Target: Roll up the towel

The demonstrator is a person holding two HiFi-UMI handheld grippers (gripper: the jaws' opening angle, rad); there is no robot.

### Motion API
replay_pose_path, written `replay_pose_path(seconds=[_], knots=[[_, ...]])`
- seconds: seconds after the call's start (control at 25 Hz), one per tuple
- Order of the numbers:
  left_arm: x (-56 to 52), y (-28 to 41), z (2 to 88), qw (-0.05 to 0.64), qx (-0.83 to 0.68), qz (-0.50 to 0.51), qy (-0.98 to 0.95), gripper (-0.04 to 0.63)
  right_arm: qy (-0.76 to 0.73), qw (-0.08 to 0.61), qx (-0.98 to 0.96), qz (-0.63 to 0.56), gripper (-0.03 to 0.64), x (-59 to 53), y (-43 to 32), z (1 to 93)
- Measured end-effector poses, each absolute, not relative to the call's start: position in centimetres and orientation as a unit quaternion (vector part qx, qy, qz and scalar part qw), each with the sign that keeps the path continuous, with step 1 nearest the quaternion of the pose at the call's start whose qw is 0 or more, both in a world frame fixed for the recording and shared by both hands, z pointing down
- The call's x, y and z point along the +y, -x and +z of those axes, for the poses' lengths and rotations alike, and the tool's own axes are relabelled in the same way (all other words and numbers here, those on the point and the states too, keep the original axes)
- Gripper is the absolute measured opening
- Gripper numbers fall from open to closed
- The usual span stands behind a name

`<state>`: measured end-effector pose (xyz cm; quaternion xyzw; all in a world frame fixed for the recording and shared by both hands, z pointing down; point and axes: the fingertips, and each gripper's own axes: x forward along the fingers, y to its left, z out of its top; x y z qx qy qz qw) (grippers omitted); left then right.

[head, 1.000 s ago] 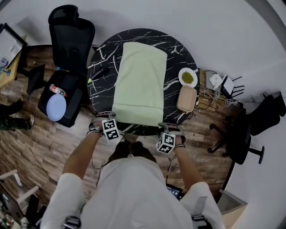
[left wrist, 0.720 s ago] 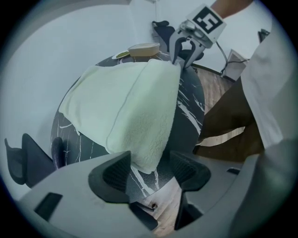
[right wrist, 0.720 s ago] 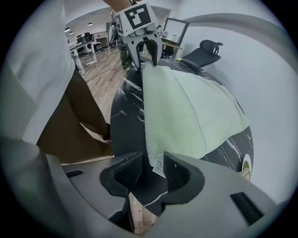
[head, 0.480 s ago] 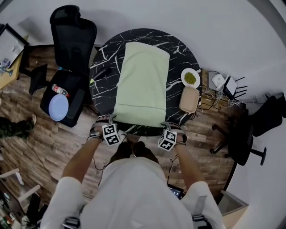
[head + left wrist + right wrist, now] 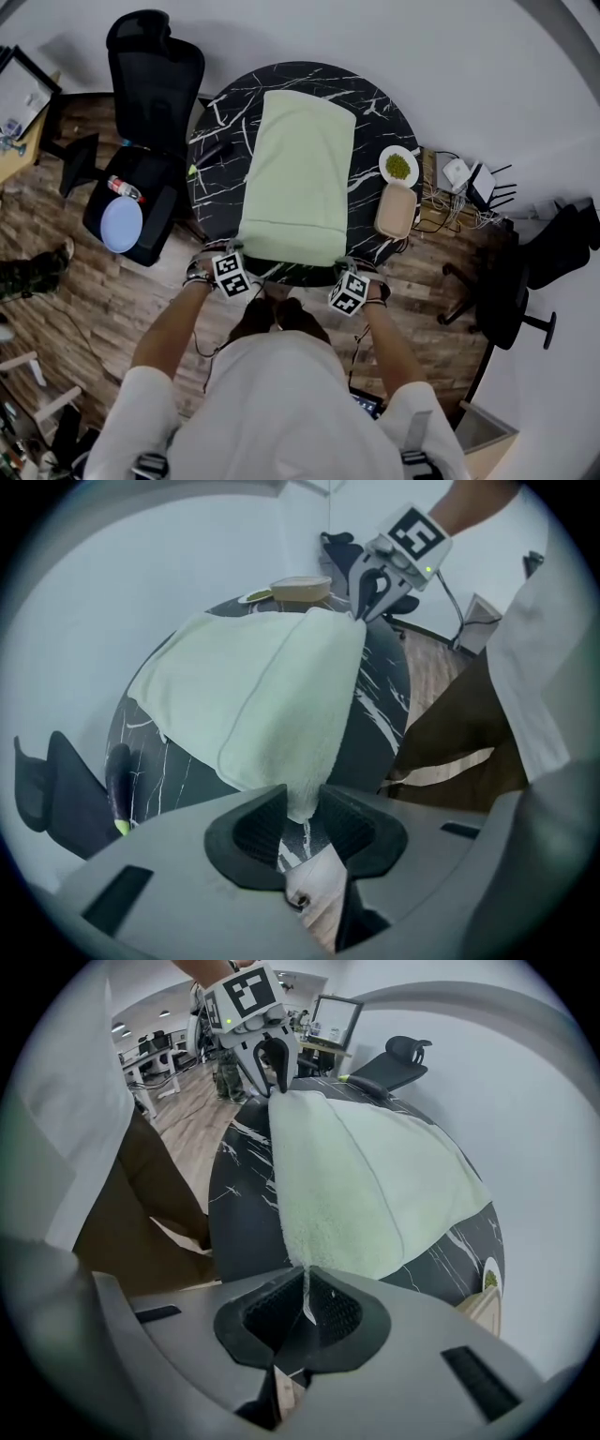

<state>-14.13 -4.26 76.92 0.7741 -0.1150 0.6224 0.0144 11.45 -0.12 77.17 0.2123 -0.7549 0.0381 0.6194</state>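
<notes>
- on the round black marble table (image 5: 389, 117), a pale green towel (image 5: 298, 178) lies spread out, unrolled, its near edge at the table's rim.
- left gripper (image 5: 302, 813): jaws closing on the towel's near left corner, which sits between the pads.
- right gripper (image 5: 307, 1290): jaws pinched tight on the near right corner.

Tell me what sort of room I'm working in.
Probably an open office. A black swivel chair stands by the round table. The right gripper view shows a monitor and rows of desks behind. What looks like a router sits among cables on the floor.
</notes>
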Motion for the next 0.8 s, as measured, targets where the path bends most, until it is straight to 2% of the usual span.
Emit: replay_pose_path(seconds=[0.24, 0.52, 0.8], knots=[[-4.9, 14.4, 77.3, -0.019, -0.109, 0.643, -0.758, 0.016, -0.217, 0.614, -0.757, 0.052, 0.008, 0.0, -11.4, 77.0], [-3.0, 14.8, 76.6, -0.014, -0.095, 0.638, -0.764, 0.010, -0.207, 0.601, -0.769, 0.063, 0.006, 2.3, -11.3, 75.5], [3.9, 15.9, 75.5, 0.003, -0.027, 0.638, -0.770, 0.009, -0.157, 0.595, -0.782, 0.103, 0.006, 9.2, -10.1, 74.3]])
